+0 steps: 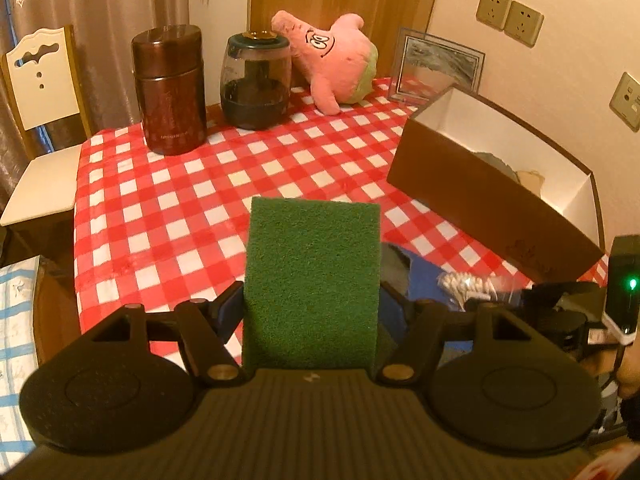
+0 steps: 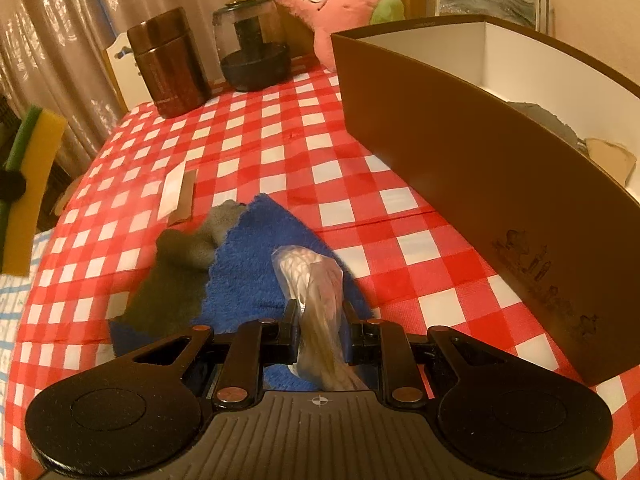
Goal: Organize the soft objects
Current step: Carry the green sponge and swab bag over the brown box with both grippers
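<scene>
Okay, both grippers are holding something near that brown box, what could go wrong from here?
The crinkly plastic bag sits thinly pinched in the right gripper and might slip out. The sponge in the left gripper is wide and could catch the brown box wall on the way in.

This is looking like a room in a home, probably a dining corner. A red and white checked tablecloth is covering the table under the claws. Far ahead of the left claw, a brown canister and a dark glass jar are standing beside a pink plush toy, which is leaning on a wooden panel. To the left a white dining chair is standing before long curtains. On the right, wall sockets and a framed picture are showing.
</scene>
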